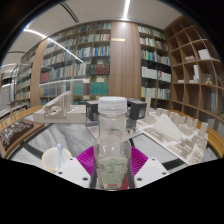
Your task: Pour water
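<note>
As seen along the gripper (111,165), a clear plastic bottle (112,140) with a white cap (112,104) stands upright between the jaws, both magenta pads (88,158) pressing its sides. Beyond it, a counter (150,135) carries white architectural models (178,128); bookshelves (85,55) line the far wall.

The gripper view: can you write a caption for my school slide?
A clear bottle with a white cap stands held between the tool's pink pads, above a table in a library lined with bookshelves.
</note>
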Tool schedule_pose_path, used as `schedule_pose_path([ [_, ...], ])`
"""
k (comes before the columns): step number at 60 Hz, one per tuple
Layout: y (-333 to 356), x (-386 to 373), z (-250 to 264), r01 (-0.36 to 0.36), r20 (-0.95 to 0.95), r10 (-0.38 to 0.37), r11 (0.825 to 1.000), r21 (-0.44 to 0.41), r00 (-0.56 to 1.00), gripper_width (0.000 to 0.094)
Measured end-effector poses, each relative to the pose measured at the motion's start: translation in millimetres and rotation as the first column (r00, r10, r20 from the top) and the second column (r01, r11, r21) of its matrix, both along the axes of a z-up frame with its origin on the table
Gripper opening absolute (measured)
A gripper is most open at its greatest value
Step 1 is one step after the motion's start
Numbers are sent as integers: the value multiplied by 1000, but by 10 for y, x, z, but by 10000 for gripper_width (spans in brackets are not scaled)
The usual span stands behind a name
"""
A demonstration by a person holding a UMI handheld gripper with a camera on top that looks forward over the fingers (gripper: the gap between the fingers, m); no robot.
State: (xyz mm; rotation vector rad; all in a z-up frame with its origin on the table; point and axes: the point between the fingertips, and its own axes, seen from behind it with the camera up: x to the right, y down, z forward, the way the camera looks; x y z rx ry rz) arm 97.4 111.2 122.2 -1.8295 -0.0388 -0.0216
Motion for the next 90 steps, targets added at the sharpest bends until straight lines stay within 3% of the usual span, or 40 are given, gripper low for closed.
schedule_pose_path([
  [8,-3,12,-516,-4,3,4,998,-70,1000,441],
  [10,21,47,-412,2,-13,-2,1000,-4,1000,448],
  [17,-22,48,-453,6,-16,-6,1000,-10,1000,513],
  [20,-59,65,-488,12,-24,-13,998,-56,1000,569],
  [23,-132,92,-553,28,-25,-31,992,-123,999,681],
  [26,-204,100,-545,43,-21,-46,988,-146,999,877],
  [29,-325,93,-438,55,-28,-59,988,-144,998,844],
  [38,-908,-1,24,79,-20,-83,985,-152,996,859],
  [49,-2006,-195,593,125,29,-122,969,-214,992,861],
  [68,-3855,-864,1409,87,24,-84,971,-221,996,858],
  [83,-4559,-1234,1587,47,-15,-52,969,-242,999,856],
  [90,-4641,-1247,1665,67,29,-62,973,-221,998,857],
])
